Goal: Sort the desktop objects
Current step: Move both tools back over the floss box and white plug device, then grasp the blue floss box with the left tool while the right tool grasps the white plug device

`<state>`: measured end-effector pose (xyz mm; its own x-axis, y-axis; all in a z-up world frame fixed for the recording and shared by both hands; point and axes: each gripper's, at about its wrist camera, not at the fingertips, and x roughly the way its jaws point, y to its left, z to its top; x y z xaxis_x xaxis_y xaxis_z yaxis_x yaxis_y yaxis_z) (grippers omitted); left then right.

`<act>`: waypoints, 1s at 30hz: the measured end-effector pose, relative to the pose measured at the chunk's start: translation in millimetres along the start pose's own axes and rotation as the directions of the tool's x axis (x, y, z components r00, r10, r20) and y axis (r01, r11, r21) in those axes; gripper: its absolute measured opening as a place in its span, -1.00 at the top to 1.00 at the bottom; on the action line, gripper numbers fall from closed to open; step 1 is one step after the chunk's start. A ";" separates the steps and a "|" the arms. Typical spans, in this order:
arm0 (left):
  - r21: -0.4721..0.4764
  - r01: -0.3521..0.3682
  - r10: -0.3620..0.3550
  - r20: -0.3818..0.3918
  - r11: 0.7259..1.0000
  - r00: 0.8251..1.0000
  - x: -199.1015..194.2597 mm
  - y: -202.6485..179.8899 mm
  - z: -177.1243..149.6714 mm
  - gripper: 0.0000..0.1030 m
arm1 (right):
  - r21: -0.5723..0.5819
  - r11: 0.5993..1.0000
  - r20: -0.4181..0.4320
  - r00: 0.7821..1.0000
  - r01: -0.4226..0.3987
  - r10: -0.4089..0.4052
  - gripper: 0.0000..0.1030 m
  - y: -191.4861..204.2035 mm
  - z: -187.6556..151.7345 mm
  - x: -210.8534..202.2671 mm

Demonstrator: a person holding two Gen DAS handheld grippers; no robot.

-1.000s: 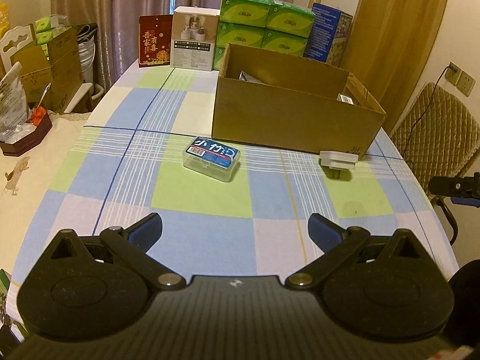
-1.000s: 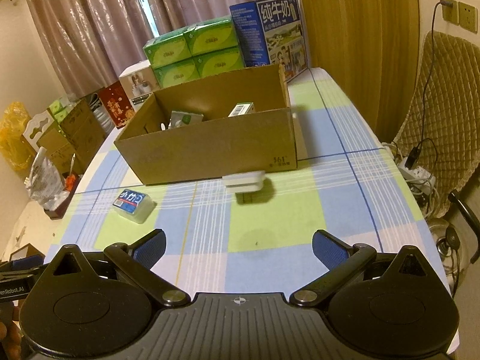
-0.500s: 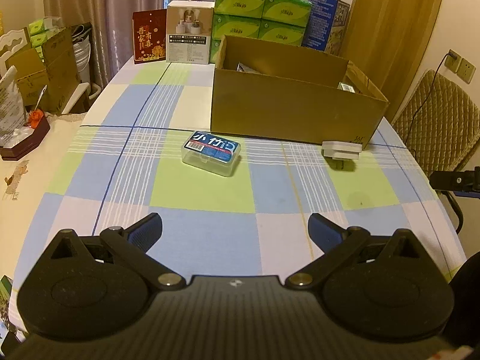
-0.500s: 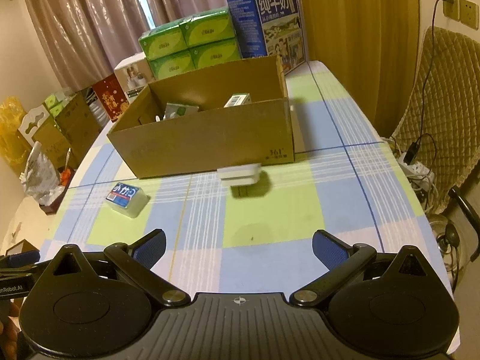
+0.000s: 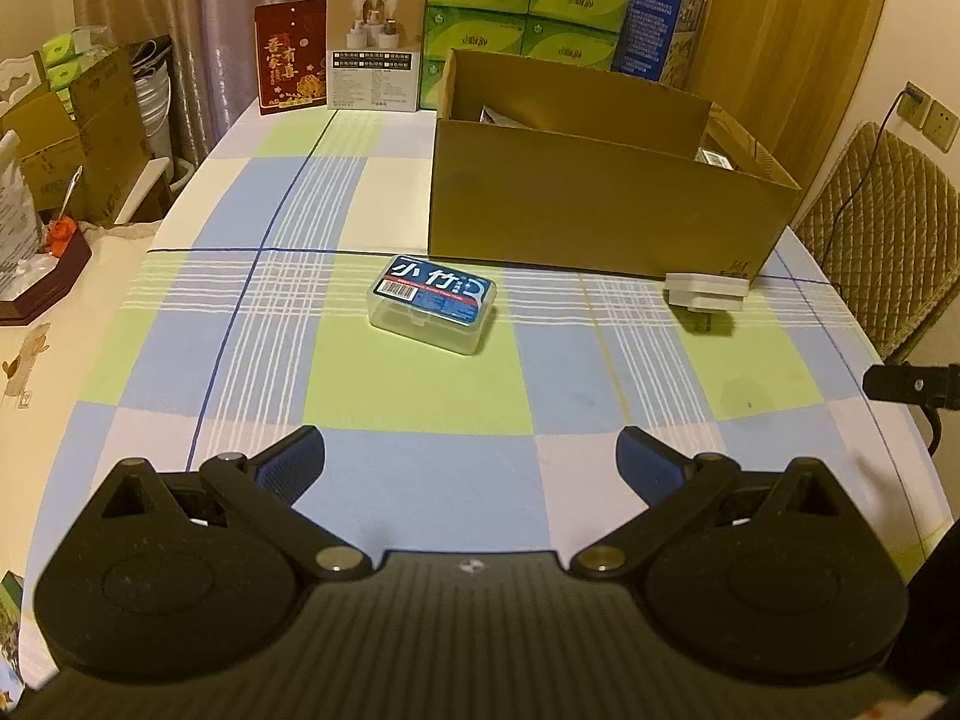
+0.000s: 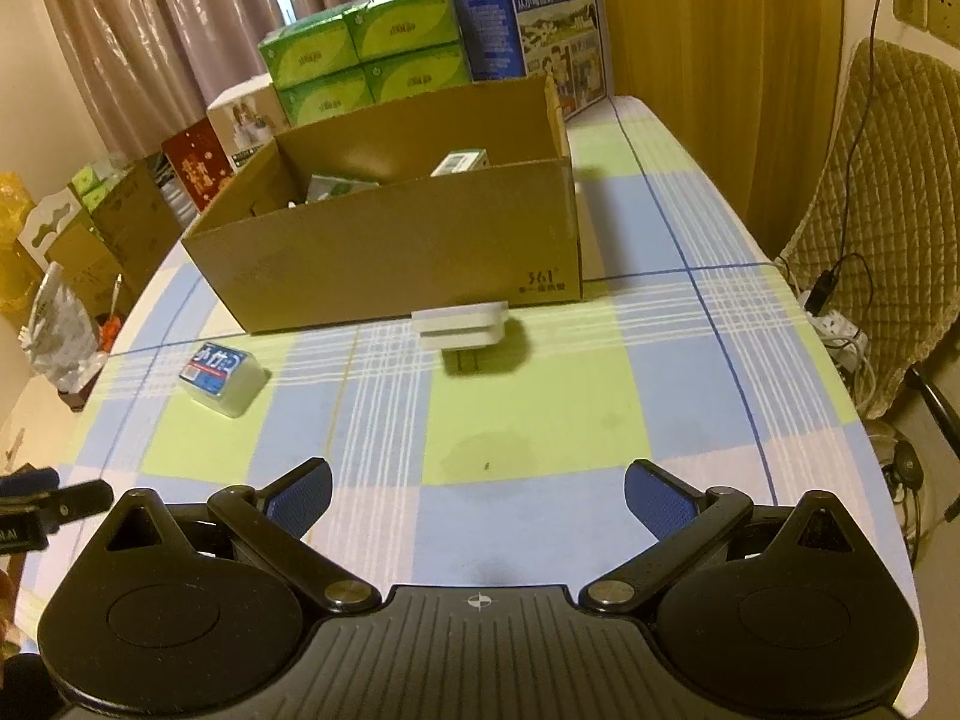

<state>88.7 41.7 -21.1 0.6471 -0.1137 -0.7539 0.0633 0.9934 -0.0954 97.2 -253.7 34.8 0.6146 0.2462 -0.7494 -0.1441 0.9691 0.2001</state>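
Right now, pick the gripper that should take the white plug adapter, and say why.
Right. The white plug adapter lies almost straight ahead of the open right gripper. For the left gripper, also open, it sits far right; the clear plastic box faces that one.

The table (image 5: 420, 396) wore a smooth matt cloth of checked weave. The cardboard box (image 5: 600, 222) near its far edge was plain brown corrugated board, dull and unprinted save for a small mark. The clear case (image 5: 432, 306) was glossy see-through plastic with a shiny printed paper label on its lid. The white adapter (image 6: 462, 324) looked like smooth matt plastic. The green packs (image 6: 366, 60) behind the box had a glossy film wrap. Both grippers were matt black plastic with ribbed blue pads (image 5: 288, 462) and bright metal pivot pins (image 6: 348, 591).
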 end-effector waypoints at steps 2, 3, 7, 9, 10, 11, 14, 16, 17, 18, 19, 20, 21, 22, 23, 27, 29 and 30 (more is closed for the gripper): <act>0.006 0.000 0.000 -0.003 1.000 1.000 5.7 3.6 3.2 -0.97 | -0.011 1.000 -0.003 1.000 0.006 -0.006 -0.96 0.6 1.1 6.1; 0.009 0.001 0.000 -0.004 1.000 1.000 8.7 5.8 5.1 -0.97 | -0.017 1.000 -0.003 1.000 0.007 -0.007 -0.96 1.2 1.4 8.4; 0.004 0.014 -0.013 -0.011 1.000 1.000 24.1 16.7 12.1 -0.97 | -0.039 0.999 -0.005 1.000 0.010 -0.010 -0.96 4.1 5.0 22.1; 0.007 0.015 -0.015 -0.022 1.000 1.000 34.0 21.2 15.4 -0.97 | -0.045 0.999 -0.009 1.000 0.010 -0.011 -0.96 6.2 7.0 29.5; 0.010 0.018 -0.018 -0.025 1.000 1.000 39.7 23.8 17.5 -0.97 | -0.049 0.999 -0.011 1.000 0.011 -0.011 -0.96 6.8 8.0 33.4; 0.012 0.022 -0.022 -0.026 1.000 0.999 43.9 25.6 19.1 -0.97 | -0.053 0.999 -0.013 1.000 0.012 -0.012 -0.96 7.4 8.6 36.5; 0.023 0.039 -0.038 -0.024 0.999 0.999 58.0 32.6 25.9 -0.97 | -0.068 0.998 -0.022 1.000 0.016 -0.017 -0.96 10.3 11.2 48.1; 0.039 0.049 -0.048 -0.025 0.998 0.999 69.1 37.2 32.4 -0.97 | -0.076 0.997 -0.022 1.000 0.017 -0.019 -0.96 11.8 13.2 55.2; 0.047 0.052 -0.051 -0.028 0.998 0.998 74.0 38.9 35.5 -0.97 | -0.079 0.997 -0.021 1.000 0.016 -0.018 -0.96 12.5 14.4 58.7; 0.058 0.057 -0.055 -0.029 0.997 0.998 78.2 40.0 38.2 -0.97 | -0.082 0.996 -0.017 1.000 0.018 -0.020 -0.96 13.1 15.3 61.6; 0.074 0.061 -0.059 -0.028 0.995 0.998 83.0 40.8 41.4 -0.97 | -0.085 0.996 -0.015 1.000 0.022 -0.024 -0.96 13.3 16.3 65.0; 0.089 0.065 -0.063 -0.026 0.994 0.998 87.8 41.3 44.9 -0.97 | -0.088 0.996 -0.014 1.000 0.024 -0.026 -0.96 13.4 17.3 68.2; 0.099 0.071 -0.069 -0.025 0.993 0.997 92.0 41.4 47.4 -0.97 | -0.089 0.996 -0.015 1.000 0.025 -0.026 -0.96 12.9 18.6 72.3; 0.108 0.084 -0.082 -0.025 0.991 0.996 97.0 42.0 50.4 -0.97 | -0.089 0.996 -0.016 1.000 0.025 -0.027 -0.96 13.0 19.7 76.1; 0.112 0.096 -0.094 -0.025 0.989 0.995 101.7 42.8 52.8 -0.97 | -0.091 0.996 -0.018 1.000 0.024 -0.026 -0.96 13.3 21.3 79.8; 0.152 0.113 -0.110 -0.031 0.982 0.993 122.0 41.4 60.8 -0.97 | -0.108 0.994 -0.021 1.000 0.021 -0.023 -0.96 14.3 27.2 94.0; 0.173 0.120 -0.115 -0.039 0.978 0.993 132.1 39.8 64.1 -0.97 | -0.116 0.993 -0.020 1.000 0.021 -0.023 -0.96 15.0 30.5 100.9; 0.182 0.121 -0.115 -0.044 0.976 0.992 137.4 38.9 65.5 -0.97 | -0.118 0.993 -0.020 1.000 0.022 -0.024 -0.96 15.3 31.5 103.5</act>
<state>229.8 65.7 -85.8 0.6016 -0.2276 -0.7657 0.2782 0.9582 -0.0662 182.9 -213.9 -19.8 0.6025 0.2230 -0.7663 -0.2213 0.9692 0.1081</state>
